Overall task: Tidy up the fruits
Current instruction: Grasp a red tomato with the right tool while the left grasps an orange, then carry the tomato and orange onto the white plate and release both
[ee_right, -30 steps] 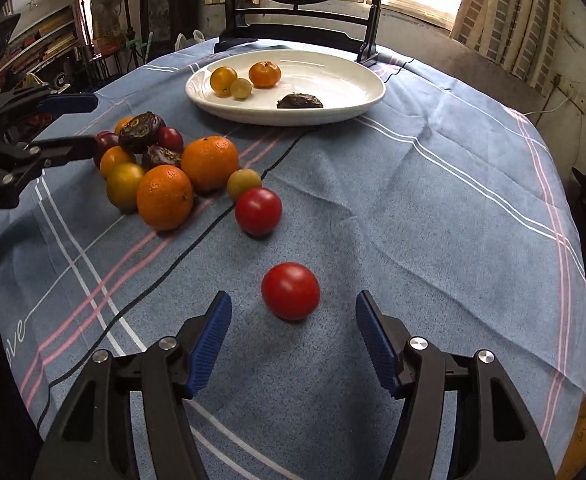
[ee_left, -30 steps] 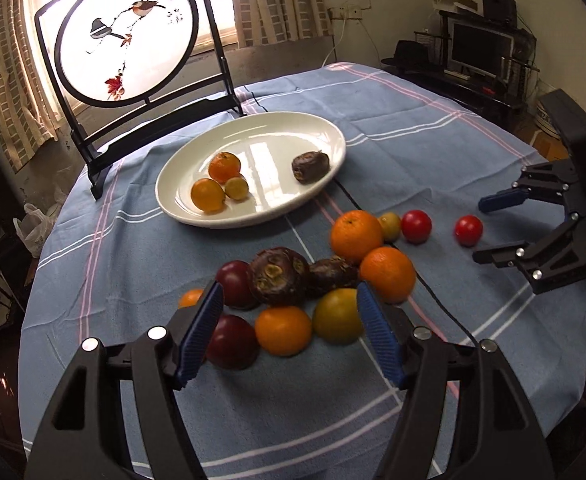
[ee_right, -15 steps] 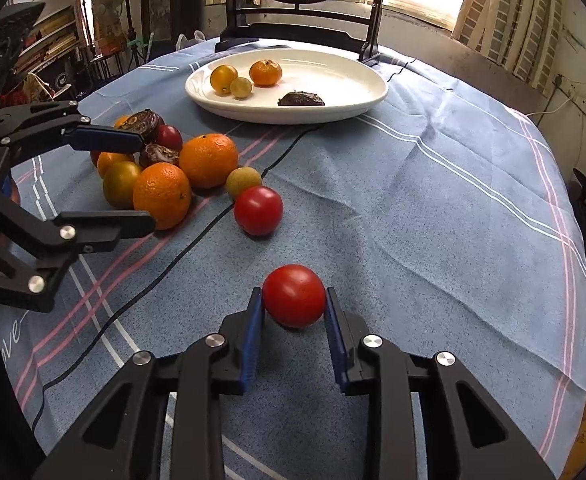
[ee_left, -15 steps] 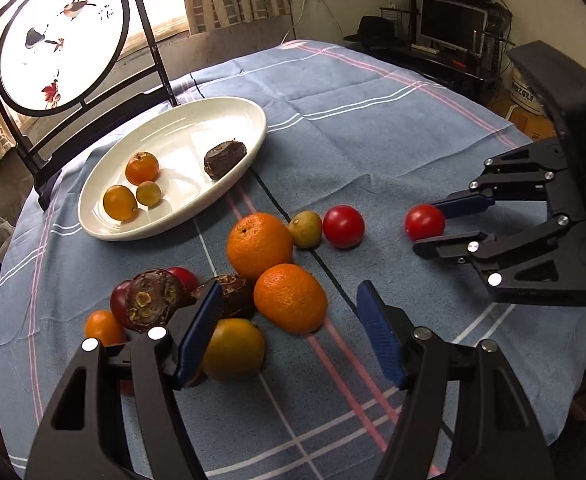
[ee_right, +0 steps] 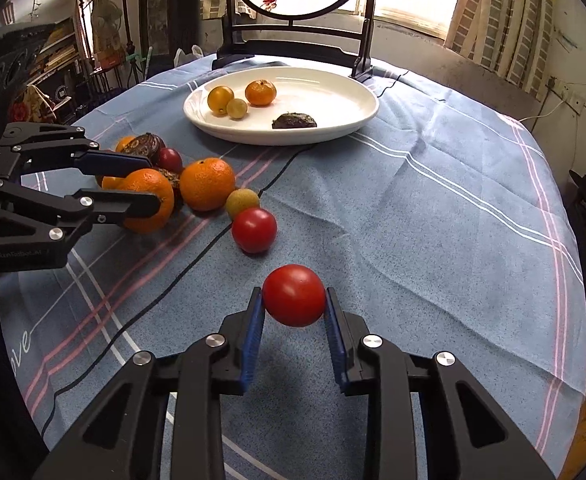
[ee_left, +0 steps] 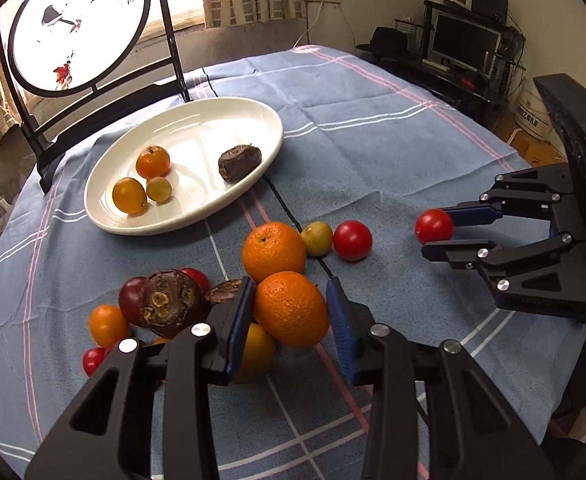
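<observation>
Orange point(ee_left: 291, 310) betw. closing left jaws; tomato point(ee_right: 294, 295) clamped in right.

"ove" on the tablecloth point(ee_right: 393, 208)

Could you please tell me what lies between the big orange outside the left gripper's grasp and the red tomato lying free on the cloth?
A small yellow-green fruit sits there, seen in both wrist views.

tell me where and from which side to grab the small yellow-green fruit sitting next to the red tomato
Grip the yellow-green fruit across its round middle, coming from above. An orange touches one side and a red tomato the other, so place the fingers on its two free sides, across that row, probably the only clear gap.
</observation>
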The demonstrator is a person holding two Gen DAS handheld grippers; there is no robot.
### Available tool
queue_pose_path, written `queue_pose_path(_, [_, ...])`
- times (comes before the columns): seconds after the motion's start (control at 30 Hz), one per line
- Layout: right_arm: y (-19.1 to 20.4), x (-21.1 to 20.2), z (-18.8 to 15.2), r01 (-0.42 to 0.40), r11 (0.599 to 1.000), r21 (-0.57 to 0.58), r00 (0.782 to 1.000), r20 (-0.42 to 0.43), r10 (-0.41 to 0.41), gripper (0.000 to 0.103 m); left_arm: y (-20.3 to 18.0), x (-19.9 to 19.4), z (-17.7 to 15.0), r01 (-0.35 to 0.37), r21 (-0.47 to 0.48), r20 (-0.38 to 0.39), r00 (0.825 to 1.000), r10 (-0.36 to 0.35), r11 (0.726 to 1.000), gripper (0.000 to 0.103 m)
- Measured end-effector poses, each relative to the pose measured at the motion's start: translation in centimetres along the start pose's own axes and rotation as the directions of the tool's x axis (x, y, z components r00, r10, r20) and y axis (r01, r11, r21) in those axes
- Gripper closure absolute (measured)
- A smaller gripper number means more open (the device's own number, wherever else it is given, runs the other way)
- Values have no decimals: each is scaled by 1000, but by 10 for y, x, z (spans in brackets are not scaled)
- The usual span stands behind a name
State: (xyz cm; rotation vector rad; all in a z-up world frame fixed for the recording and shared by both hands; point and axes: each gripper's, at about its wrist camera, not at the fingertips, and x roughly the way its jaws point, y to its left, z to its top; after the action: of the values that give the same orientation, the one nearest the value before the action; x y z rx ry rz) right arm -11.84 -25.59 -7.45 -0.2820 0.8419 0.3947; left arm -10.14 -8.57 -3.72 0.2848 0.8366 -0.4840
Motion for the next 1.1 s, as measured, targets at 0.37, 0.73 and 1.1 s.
queue_pose_path(0.37, [7, -19, 60, 1, 999, -42, 993, 122, 4, 73, 67, -42, 40, -103, -108, 147, 982, 119, 989, 67])
queue_pose_path(0.73, [1, 10, 159, -60, 998, 7, 971, 234, 56, 73, 121, 3, 88, -218, -172, 157, 957, 245, 961, 67])
queue_pose_path(1.1, [-16, 68, 194, -142, 980, 139, 959, 264, 102, 73, 138, 58, 106, -224, -195, 116, 962, 249, 955, 66])
